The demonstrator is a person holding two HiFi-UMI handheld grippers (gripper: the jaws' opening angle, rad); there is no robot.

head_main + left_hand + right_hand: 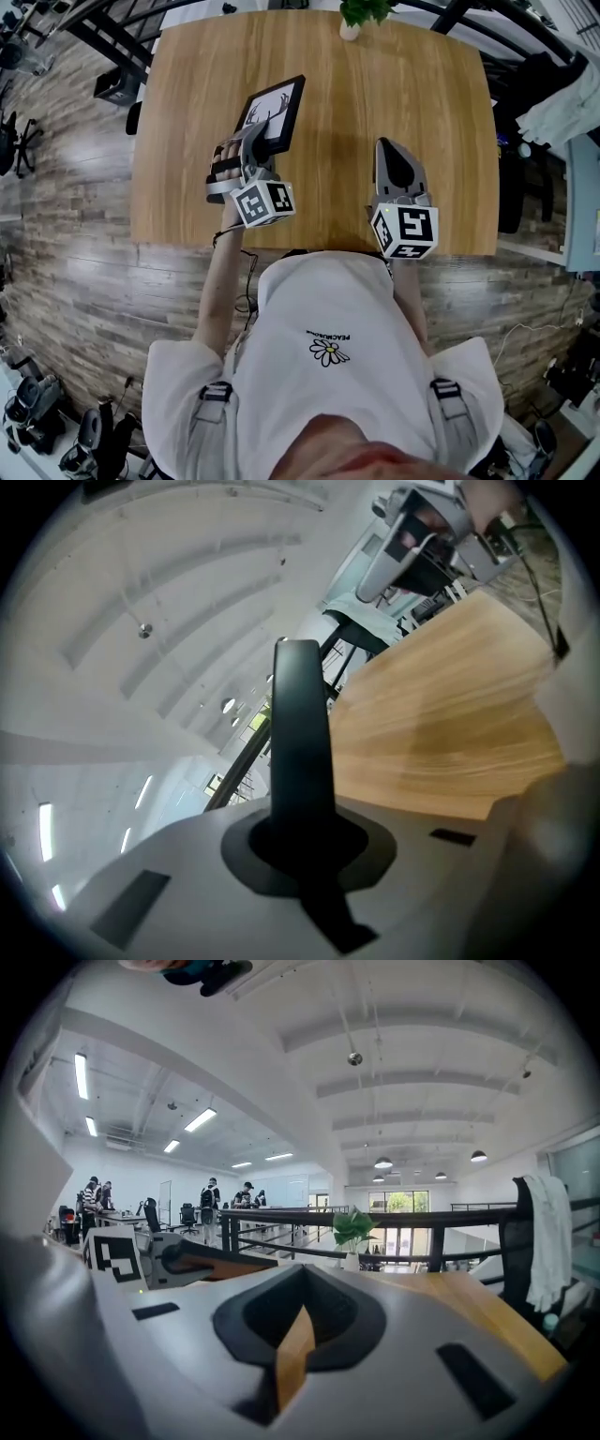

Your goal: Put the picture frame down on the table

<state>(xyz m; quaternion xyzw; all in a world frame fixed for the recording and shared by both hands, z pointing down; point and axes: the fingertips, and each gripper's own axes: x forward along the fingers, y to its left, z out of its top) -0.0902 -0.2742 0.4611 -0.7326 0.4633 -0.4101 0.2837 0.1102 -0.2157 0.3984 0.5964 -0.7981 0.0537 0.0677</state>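
Observation:
The picture frame [272, 114] is black with a white drawing and sits tilted over the left part of the wooden table [394, 84]. My left gripper [255, 141] is shut on the frame's near edge. In the left gripper view the frame [300, 733] runs edge-on as a dark bar up from between the jaws, with the table [441, 733] to its right. Whether the frame's far edge touches the wood, I cannot tell. My right gripper [394, 155] is shut and empty, low over the table's near right part; in the right gripper view [295, 1335] only a sliver of wood shows between its jaws.
A small potted plant [361, 14] stands at the table's far edge, also in the right gripper view [353, 1232]. A black railing with a white cloth [562, 103] runs along the right. The table's near edge lies just behind both grippers. Office chairs [14, 141] stand on the floor at left.

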